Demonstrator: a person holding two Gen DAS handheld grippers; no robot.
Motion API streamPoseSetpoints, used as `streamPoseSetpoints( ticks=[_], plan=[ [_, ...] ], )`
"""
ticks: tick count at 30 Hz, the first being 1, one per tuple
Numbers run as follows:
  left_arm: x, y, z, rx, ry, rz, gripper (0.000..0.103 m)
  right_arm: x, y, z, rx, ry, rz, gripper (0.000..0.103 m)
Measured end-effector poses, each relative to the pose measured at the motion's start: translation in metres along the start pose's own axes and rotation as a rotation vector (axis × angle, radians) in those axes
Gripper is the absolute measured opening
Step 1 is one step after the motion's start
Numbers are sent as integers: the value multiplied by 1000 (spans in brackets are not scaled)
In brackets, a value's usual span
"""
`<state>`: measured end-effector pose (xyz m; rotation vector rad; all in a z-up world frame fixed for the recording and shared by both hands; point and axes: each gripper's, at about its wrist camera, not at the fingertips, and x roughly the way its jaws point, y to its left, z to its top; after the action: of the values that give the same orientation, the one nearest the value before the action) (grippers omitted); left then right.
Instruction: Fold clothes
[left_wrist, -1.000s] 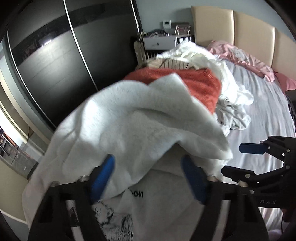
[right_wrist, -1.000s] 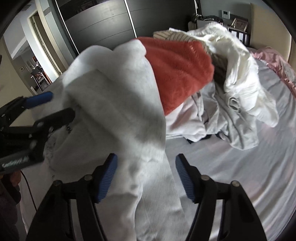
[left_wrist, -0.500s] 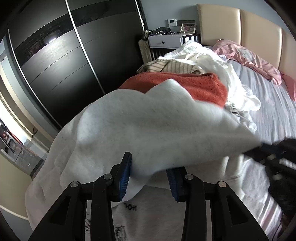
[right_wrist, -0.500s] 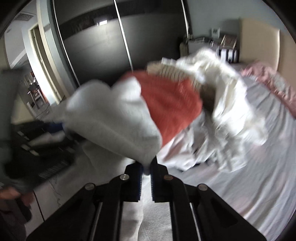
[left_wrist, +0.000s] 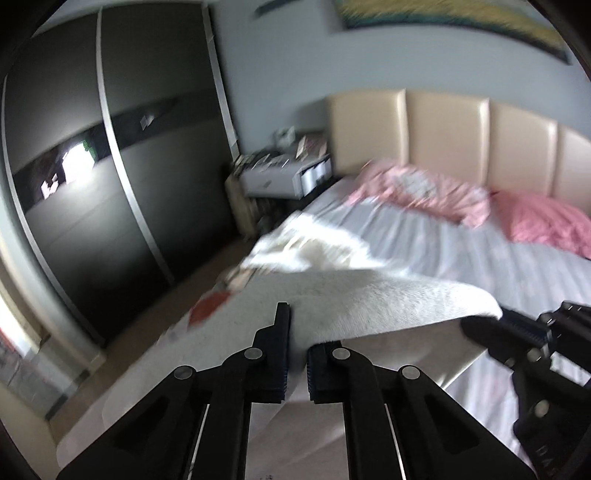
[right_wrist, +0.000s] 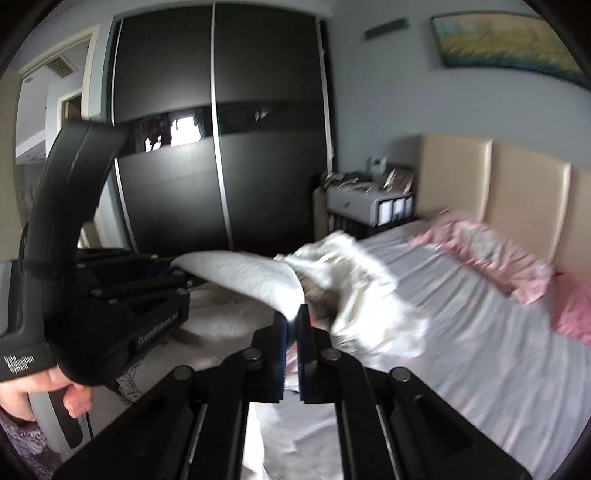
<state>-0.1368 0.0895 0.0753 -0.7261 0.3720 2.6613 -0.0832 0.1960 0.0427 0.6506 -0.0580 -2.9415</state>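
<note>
A white fleecy garment (left_wrist: 369, 299) hangs stretched between my two grippers, lifted above the bed. My left gripper (left_wrist: 297, 347) is shut on its hem near one corner. My right gripper (right_wrist: 291, 325) is shut on the other corner of the same garment (right_wrist: 251, 275). The right gripper shows at the right edge of the left wrist view (left_wrist: 517, 332), and the left gripper shows at the left of the right wrist view (right_wrist: 122, 314). Both views are blurred by motion.
A heap of white clothes (right_wrist: 362, 291) lies on the bed's left side, with an orange piece (left_wrist: 208, 306) below the held garment. Pink bedding (left_wrist: 461, 199) lies by the beige headboard (left_wrist: 443, 136). A dark wardrobe (right_wrist: 221, 147) and a nightstand (right_wrist: 369, 203) stand to the left.
Both grippers closed on the white garment and lifted it up off the pile. The views now look higher, over the bed toward the headboard.
</note>
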Motion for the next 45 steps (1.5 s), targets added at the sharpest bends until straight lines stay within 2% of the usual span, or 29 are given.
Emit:
streamPoseSetpoints(
  ticks=[3, 5, 10, 14, 17, 21, 23, 24, 27, 30, 32, 34, 35, 38, 40, 42, 45],
  plan=[
    [-32, -24, 31, 26, -72, -58, 7, -45, -19, 10, 12, -58, -61, 3],
    [-56, -51, 43, 45, -111, -135, 7, -75, -35, 12, 27, -86, -109, 3],
    [-97, -131, 56, 112, -147, -325, 7, -141, -88, -10, 103, -80, -208, 3],
    [-108, -200, 47, 222, -93, -451, 7, -182, -132, -44, 195, -46, -301, 3],
    [-89, -240, 29, 276, 41, -566, 13, -192, -169, -87, 306, 26, -341, 4],
    [-54, -264, -10, 317, 182, -576, 17, -180, -195, -151, 395, 178, -333, 4],
    [-41, -259, -26, 304, 229, -597, 24, -169, -203, -180, 455, 253, -339, 5],
    [-35, -254, -34, 297, 253, -604, 31, -163, -207, -195, 485, 290, -341, 5],
    [-24, -222, -49, 280, 264, -549, 37, -150, -222, -229, 565, 392, -355, 6],
    [-13, -185, -63, 258, 263, -483, 38, -152, -216, -232, 518, 400, -373, 9],
    [-7, -160, -72, 244, 263, -439, 44, -154, -209, -228, 466, 400, -387, 11],
    [0, -135, -81, 230, 262, -395, 55, -157, -201, -220, 392, 396, -403, 12],
    [4, -122, -86, 222, 262, -373, 56, -158, -196, -216, 355, 393, -411, 13],
    [14, -85, -100, 201, 261, -307, 56, -160, -191, -199, 281, 373, -389, 20],
    [20, -60, -109, 186, 260, -263, 58, -161, -187, -188, 232, 360, -374, 21],
    [25, -35, -119, 169, 262, -221, 61, -145, -182, -188, 229, 400, -297, 21],
    [31, 2, -134, 144, 265, -158, 74, -112, -173, -191, 212, 465, -223, 26]
  ],
)
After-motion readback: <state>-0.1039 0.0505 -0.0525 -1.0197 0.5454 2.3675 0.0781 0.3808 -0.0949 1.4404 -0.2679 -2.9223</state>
